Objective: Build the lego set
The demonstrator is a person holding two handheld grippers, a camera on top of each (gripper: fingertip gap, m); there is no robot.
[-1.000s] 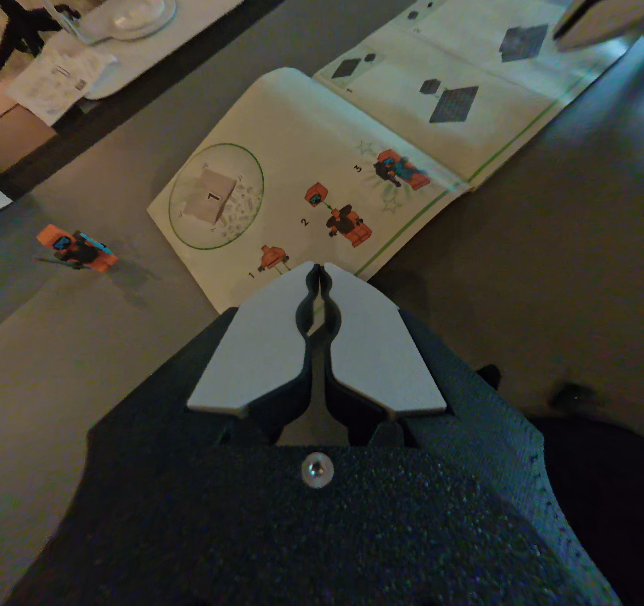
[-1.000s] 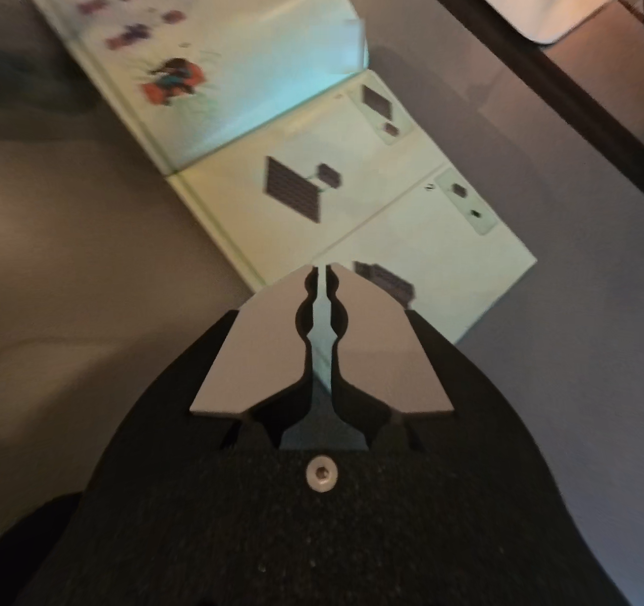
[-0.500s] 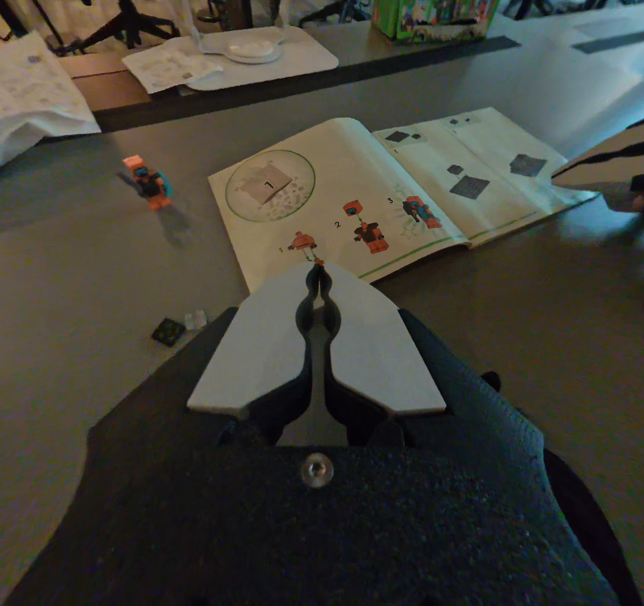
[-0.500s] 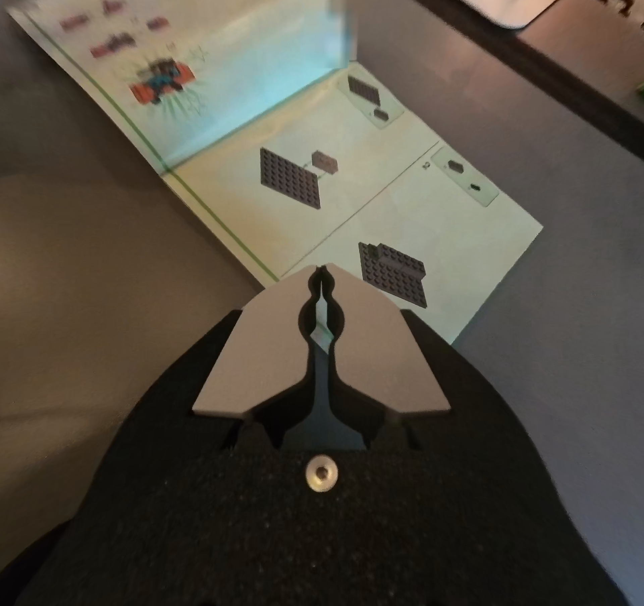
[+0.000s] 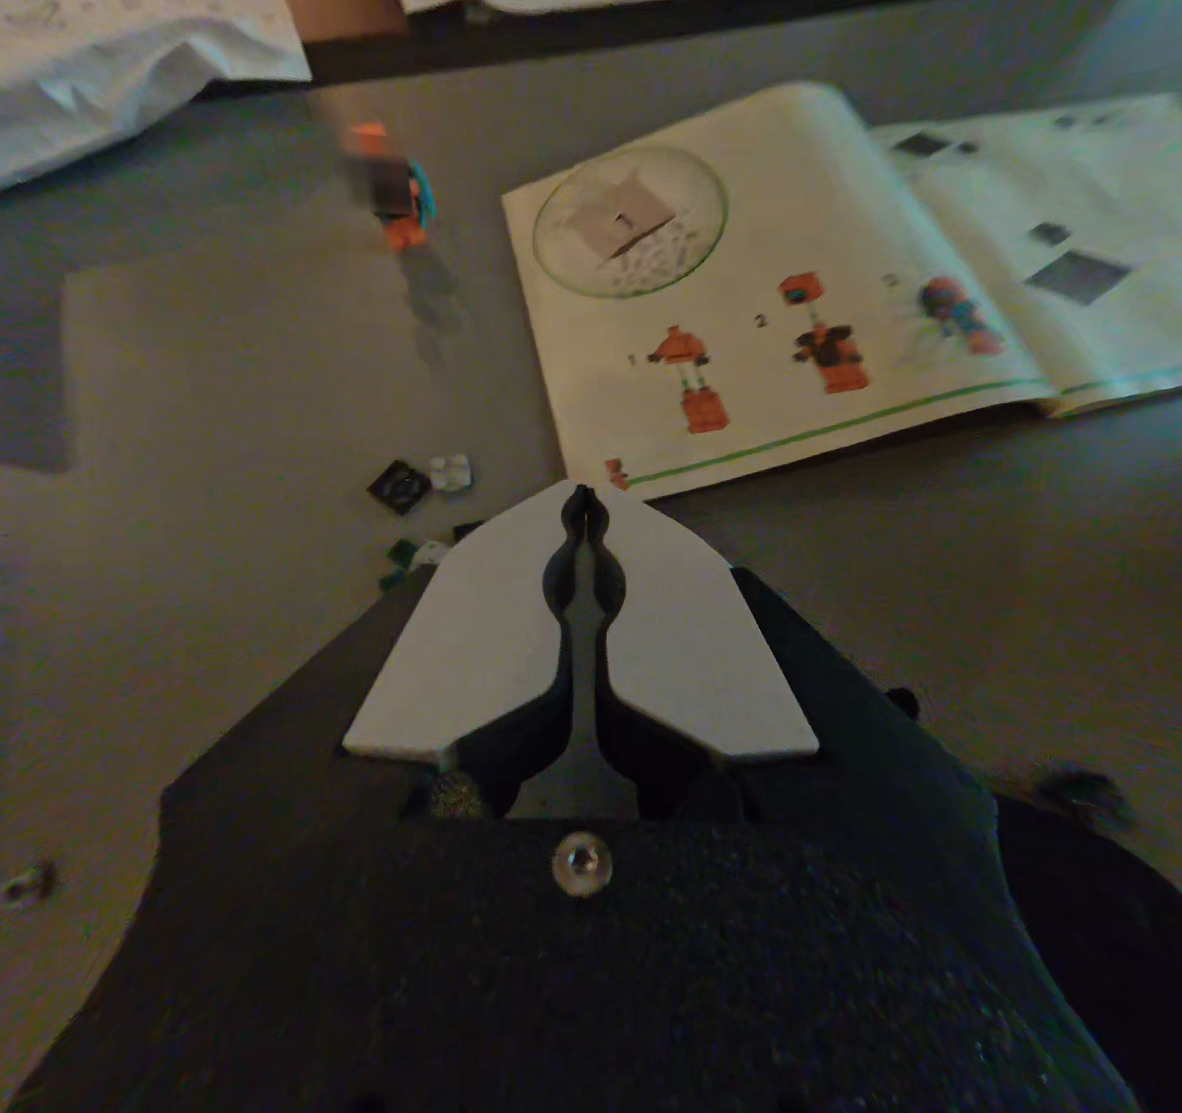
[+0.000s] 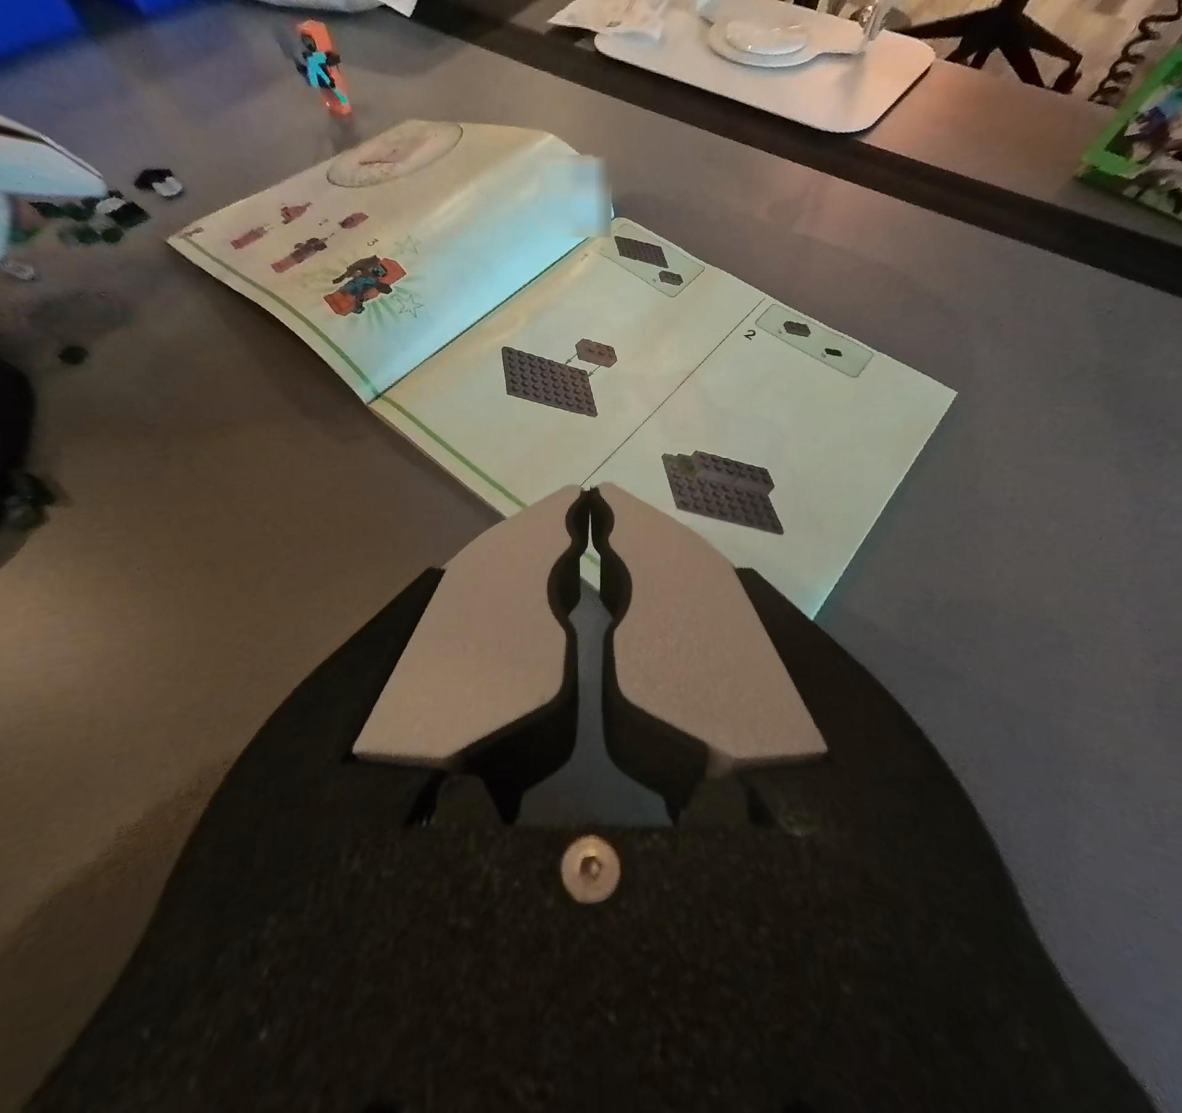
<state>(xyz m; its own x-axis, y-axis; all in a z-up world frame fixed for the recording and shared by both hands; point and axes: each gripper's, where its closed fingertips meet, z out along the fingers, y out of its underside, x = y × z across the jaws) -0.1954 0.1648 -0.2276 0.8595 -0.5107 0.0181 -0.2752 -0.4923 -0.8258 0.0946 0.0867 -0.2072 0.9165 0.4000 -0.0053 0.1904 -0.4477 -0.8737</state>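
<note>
An open instruction booklet (image 5: 799, 289) lies on the grey table; it also shows in the right wrist view (image 6: 575, 340). An orange and teal minifigure (image 5: 403, 199) stands left of it, seen far left in the right wrist view (image 6: 320, 68). Small loose dark and white pieces (image 5: 422, 481) lie near the booklet's near left corner. My left gripper (image 5: 585, 494) is shut and empty, just before that corner, right of the pieces. My right gripper (image 6: 590, 494) is shut and empty over the booklet's near edge. The left gripper's finger (image 6: 45, 174) shows at the left edge there.
White crumpled bags (image 5: 128, 33) lie at the back left. A white tray base (image 6: 799, 65) with a round dish stands beyond a dark gap (image 6: 831, 161) between tables. A green box (image 6: 1145, 136) sits far right. More dark pieces (image 6: 96, 219) lie scattered at the left. About 30 cm separates my left fingertips from my right.
Both views have pulled back and lifted from the booklet. The left gripper has swung left toward the loose pieces. The right gripper's small gap has shut.
</note>
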